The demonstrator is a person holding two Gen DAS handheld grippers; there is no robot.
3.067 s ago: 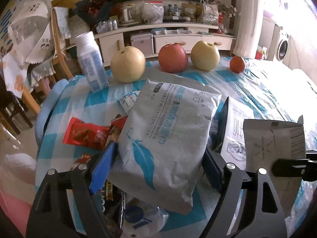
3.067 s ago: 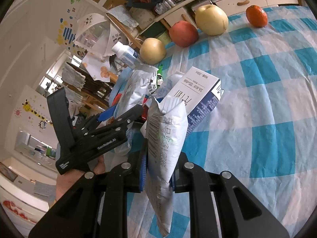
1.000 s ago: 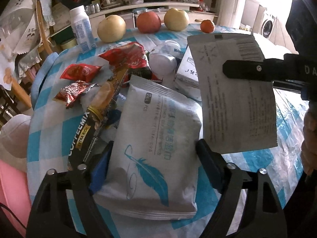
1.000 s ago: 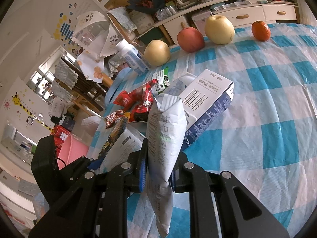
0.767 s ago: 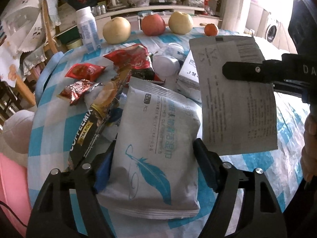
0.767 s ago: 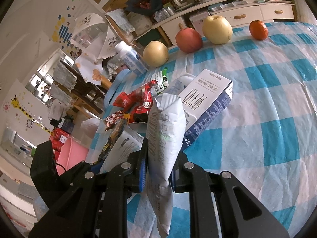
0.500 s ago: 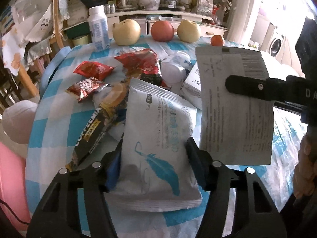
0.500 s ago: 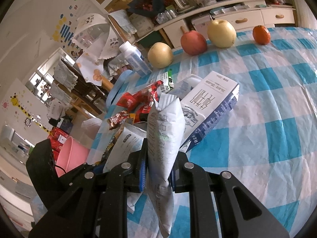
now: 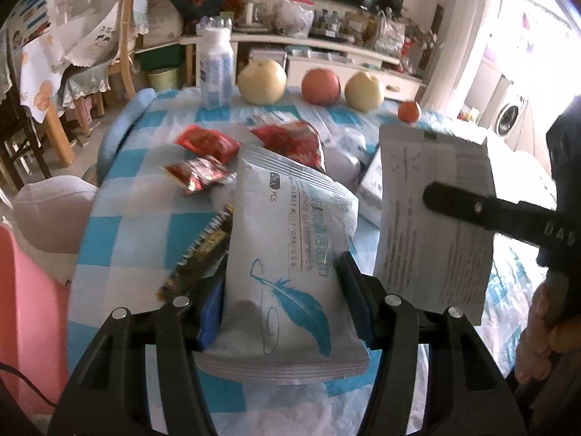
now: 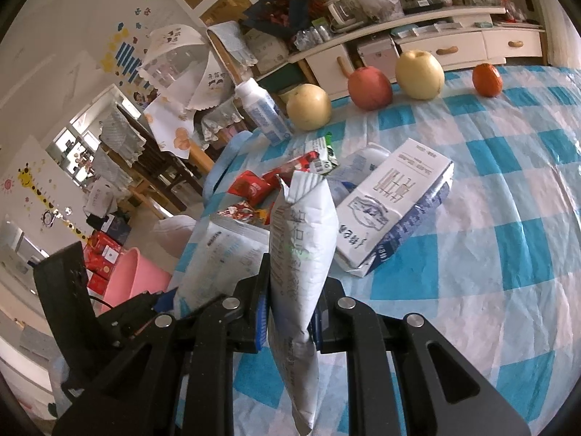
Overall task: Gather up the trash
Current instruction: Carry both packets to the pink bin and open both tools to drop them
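On the checked blue-and-white tablecloth (image 10: pixel 508 189) it's a proper pile of wrappers. The left gripper (image 9: pixel 279 305) has its jaws pressed against both sides of a soft, pillowy wipes pack (image 9: pixel 290 254), matte grey-white plastic with a teal feather printed on it; the jaws have just been closing in on it, and the pack sits tilted up off the cloth. The right gripper (image 10: pixel 290 312) is pinched fully tight on a flat, crinkly white pouch (image 10: pixel 301 247) covered in small print, standing on edge between the blue pads.

Loose stuff on the cloth: shiny red foil snack wrappers (image 9: pixel 203 152), a dark coffee-mix sachet (image 9: pixel 207 243) tucked under the wipes pack, and a rectangular white-and-blue carton (image 10: pixel 392 210) lying on its side. Along the far edge stand a white plastic bottle (image 9: pixel 216 69), two pale round pears, a red apple (image 9: pixel 321 86) and a small orange fruit.

Room's cluttered: a white sideboard (image 10: pixel 454 47) with drawers, a pink tub (image 10: pixel 130 279) on the floor, stickers on the wall.
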